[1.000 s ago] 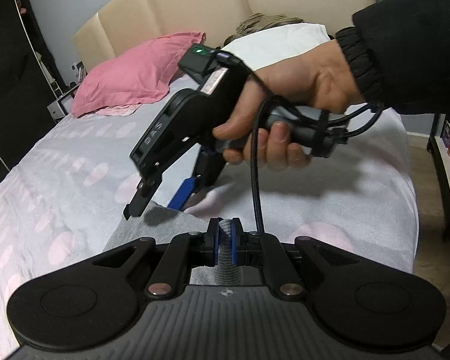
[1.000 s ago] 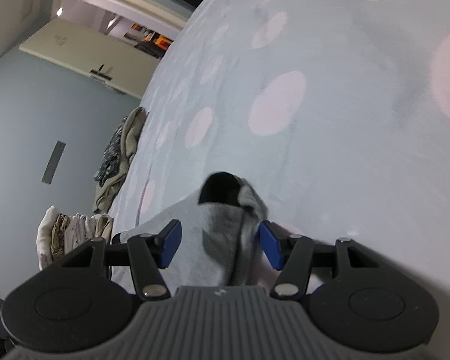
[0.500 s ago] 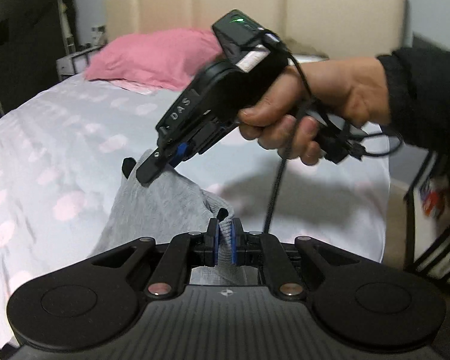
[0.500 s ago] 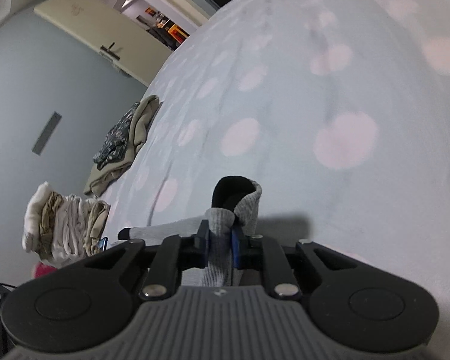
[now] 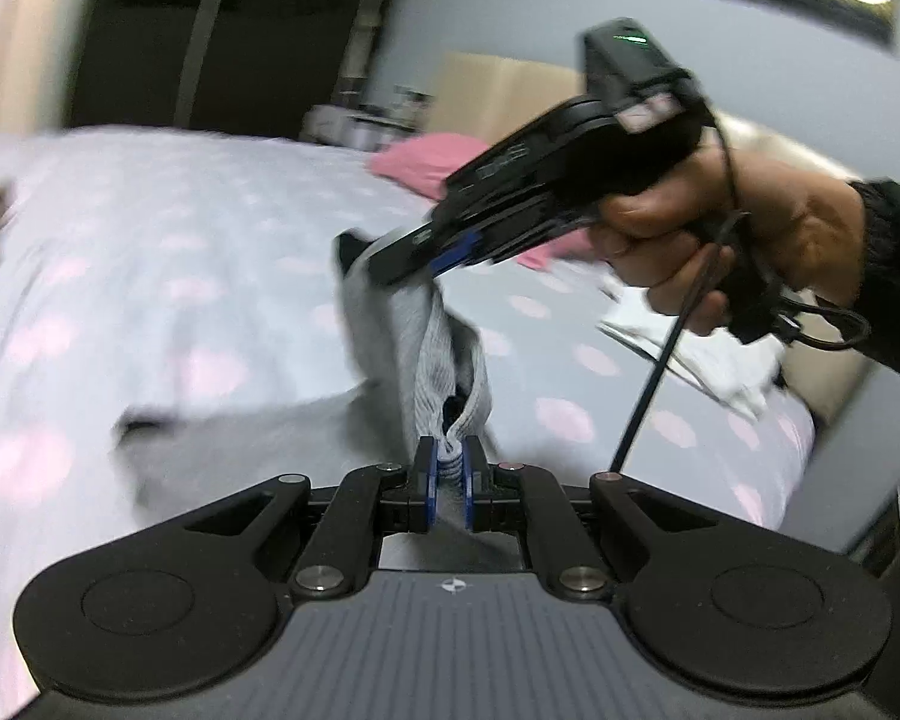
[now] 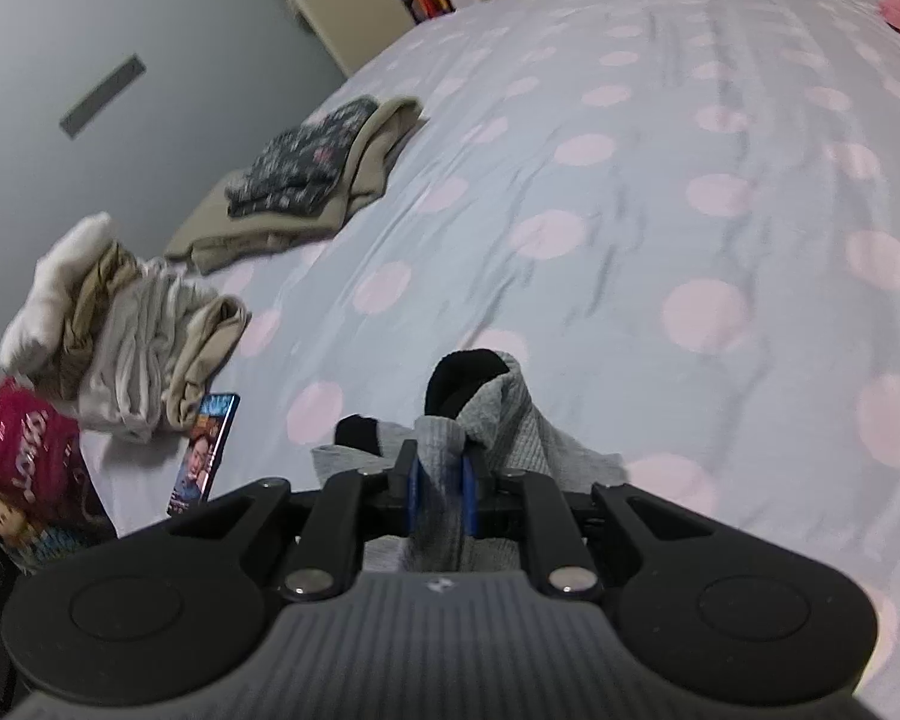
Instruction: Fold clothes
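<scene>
Grey sock (image 5: 426, 354) w/ black toe held stretched above dotted bedspread (image 5: 150, 276). L gripper (image 5: 447, 474) jaws clamped on ribbed cuff. R gripper (image 6: 441, 489) jaws pinched on sock's other end, gripped by hand (image 5: 744, 246). Folded clothes (image 6: 312, 180) and rolled pile (image 6: 120, 318) seen at bed's far edge; pink pillow (image 5: 432, 162) by headboard.

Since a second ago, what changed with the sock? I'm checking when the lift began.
The right tongs, open around the grey sock a second ago, closed on it. Both tongs then raised it off the bed, stretching it between them. The left tongs stayed clamped on the sock's other end throughout. The folded clothes at the bed's edge show no visible shift.
</scene>
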Motion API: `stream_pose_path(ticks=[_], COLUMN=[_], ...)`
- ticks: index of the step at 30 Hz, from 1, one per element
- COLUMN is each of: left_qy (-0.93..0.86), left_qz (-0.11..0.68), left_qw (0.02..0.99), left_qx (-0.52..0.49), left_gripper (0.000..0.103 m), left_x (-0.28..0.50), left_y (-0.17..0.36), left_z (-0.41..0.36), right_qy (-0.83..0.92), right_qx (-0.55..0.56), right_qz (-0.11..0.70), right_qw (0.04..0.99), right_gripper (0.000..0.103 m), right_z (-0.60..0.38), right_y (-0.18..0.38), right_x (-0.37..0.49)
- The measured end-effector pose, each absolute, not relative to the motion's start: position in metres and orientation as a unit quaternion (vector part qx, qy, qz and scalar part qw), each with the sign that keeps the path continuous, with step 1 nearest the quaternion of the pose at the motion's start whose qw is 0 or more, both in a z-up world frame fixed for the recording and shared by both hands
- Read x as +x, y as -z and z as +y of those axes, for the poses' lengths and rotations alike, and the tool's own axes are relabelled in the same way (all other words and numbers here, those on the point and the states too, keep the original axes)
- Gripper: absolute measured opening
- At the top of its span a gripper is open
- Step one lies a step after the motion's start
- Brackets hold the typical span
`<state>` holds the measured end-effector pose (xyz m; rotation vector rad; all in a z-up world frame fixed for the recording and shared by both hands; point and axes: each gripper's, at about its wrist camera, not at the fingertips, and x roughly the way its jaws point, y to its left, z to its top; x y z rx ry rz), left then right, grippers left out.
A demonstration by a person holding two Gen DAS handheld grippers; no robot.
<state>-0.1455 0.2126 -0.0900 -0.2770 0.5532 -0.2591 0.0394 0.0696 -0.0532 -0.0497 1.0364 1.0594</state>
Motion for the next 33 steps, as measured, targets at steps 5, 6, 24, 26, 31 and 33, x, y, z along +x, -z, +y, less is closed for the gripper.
stream_pose_path(ticks=[5,6,24,26,31,33], left_qy=[0.070,0.061,0.014,-0.008,-0.018,-0.005], left_qz=[0.255,0.253,0.356,0.344,0.297,0.286], left_qw=[0.938,0.935,0.896,0.904,0.924,0.933], left_qx=[-0.224,-0.238,-0.264,-0.255,-0.239,-0.219], left_gripper=[0.006,0.006,0.018,0.018,0.030,0.031], left_x=[-0.168,-0.173,-0.224,-0.231,-0.212,-0.194], left_y=[0.107,0.111,0.162,0.153,0.121,0.111], left_z=[0.256,0.265,0.309,0.318,0.324,0.313], right_qy=[-0.492,-0.493,-0.526,-0.519,-0.481,-0.474], right_qx=[-0.074,-0.087,-0.122,-0.125,-0.145,-0.143], right_qz=[0.474,0.477,0.464,0.449,0.432,0.434], right_qw=[0.726,0.722,0.703,0.717,0.749,0.753], right_gripper=[0.016,0.016,0.047,0.049,0.055,0.055], right_z=[0.125,0.135,0.164,0.144,0.099,0.092], right_y=[0.058,0.062,0.076,0.066,0.082,0.093], right_x=[0.012,0.007,-0.022,-0.018,-0.012,-0.009])
